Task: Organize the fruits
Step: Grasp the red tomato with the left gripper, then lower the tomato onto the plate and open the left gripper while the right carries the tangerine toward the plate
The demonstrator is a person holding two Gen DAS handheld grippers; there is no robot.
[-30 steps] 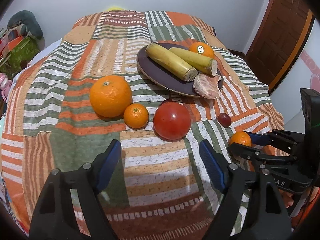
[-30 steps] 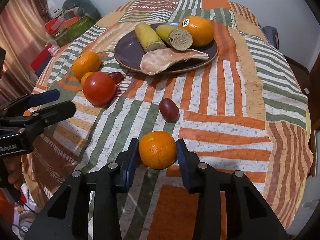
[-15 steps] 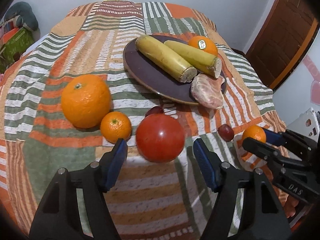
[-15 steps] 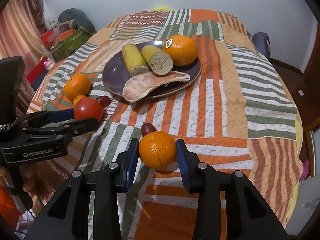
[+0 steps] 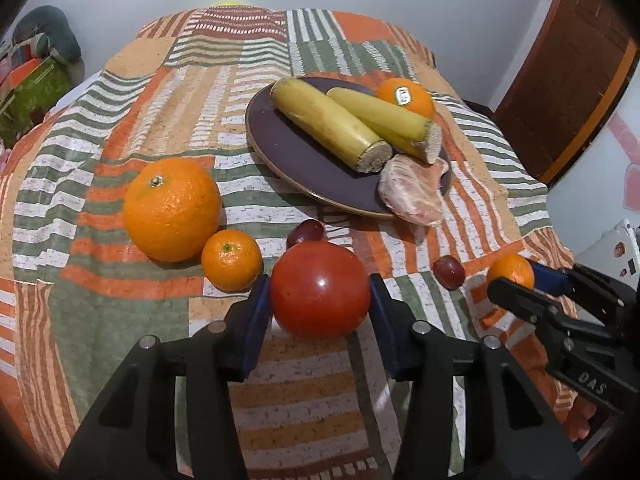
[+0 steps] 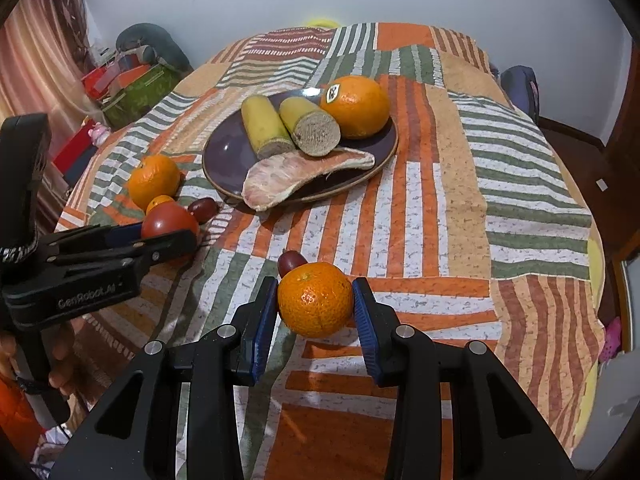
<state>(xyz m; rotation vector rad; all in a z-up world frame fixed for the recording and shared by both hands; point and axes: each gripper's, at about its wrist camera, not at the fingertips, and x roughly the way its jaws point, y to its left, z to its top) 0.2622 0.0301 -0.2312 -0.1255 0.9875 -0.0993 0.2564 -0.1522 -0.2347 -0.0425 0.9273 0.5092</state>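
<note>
The tomato (image 5: pixel 320 289) sits on the bed near its front edge, straight ahead of the left tool (image 5: pixel 318 312), whose blue pads flank it; whether they press it, I cannot tell. The plate (image 5: pixel 288 152) lies beyond it, toward the bed's middle. The right tool (image 6: pixel 316 312) is clamped on a small orange (image 6: pixel 315 300), lifted clear of the cover.

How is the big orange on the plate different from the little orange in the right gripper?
The big orange has a sticker on it; the little orange has none. The big orange sits on the purple plate beside the cut yellow pieces; the little orange is squeezed between the fingers of the right gripper, off the plate. The big orange looks larger too. Both are round and orange with bumpy skin.
</note>
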